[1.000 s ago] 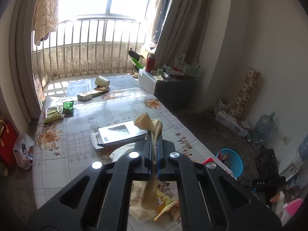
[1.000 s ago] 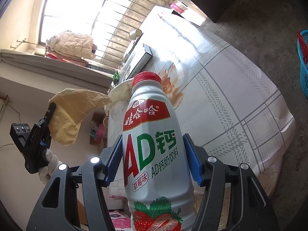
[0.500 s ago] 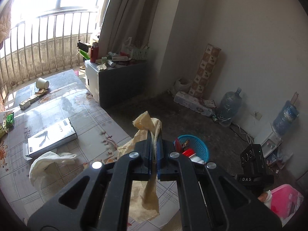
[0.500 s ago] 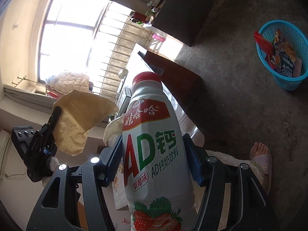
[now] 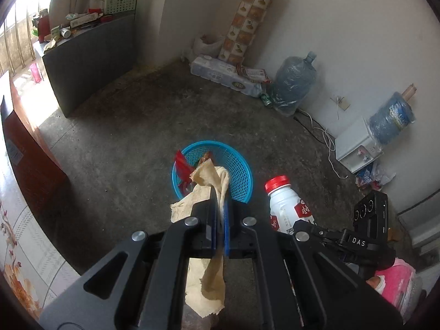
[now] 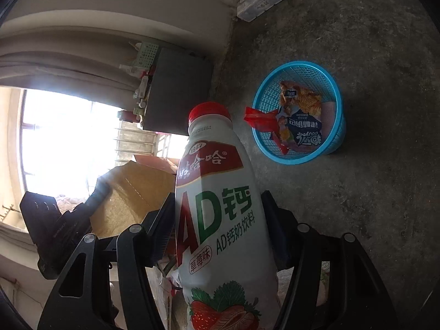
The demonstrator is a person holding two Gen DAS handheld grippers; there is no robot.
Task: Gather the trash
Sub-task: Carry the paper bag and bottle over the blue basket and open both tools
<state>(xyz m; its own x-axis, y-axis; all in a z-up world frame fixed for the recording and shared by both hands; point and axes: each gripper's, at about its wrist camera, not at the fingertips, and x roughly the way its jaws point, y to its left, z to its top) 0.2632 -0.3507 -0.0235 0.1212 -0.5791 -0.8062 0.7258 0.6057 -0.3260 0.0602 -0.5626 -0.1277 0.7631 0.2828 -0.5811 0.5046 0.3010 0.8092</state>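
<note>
My left gripper (image 5: 219,209) is shut on a crumpled tan paper napkin (image 5: 209,181) that hangs above the near rim of a blue plastic basket (image 5: 239,170) on the concrete floor. My right gripper (image 6: 218,211) is shut on a white drink bottle (image 6: 217,192) with a red cap and a strawberry label. The bottle (image 5: 283,200) shows to the right of the basket in the left wrist view. The basket (image 6: 330,74) holds a snack bag (image 6: 301,115) and a red wrapper (image 6: 261,118). The napkin (image 6: 132,195) and the left gripper appear at the left of the right wrist view.
A dark cabinet (image 5: 90,55) with clutter on top stands at the back left. Along the wall lie a pack of paper rolls (image 5: 225,74), two water jugs (image 5: 291,82) and a white dispenser (image 5: 357,145). The table's edge (image 5: 30,236) with flowered cloth is at the left. A pink slipper (image 5: 398,277) lies at the right.
Both grippers have swung away from the table and tilted down toward the floor. The basket now lies just ahead of the napkin and close to the bottle. Neither grip has changed.
</note>
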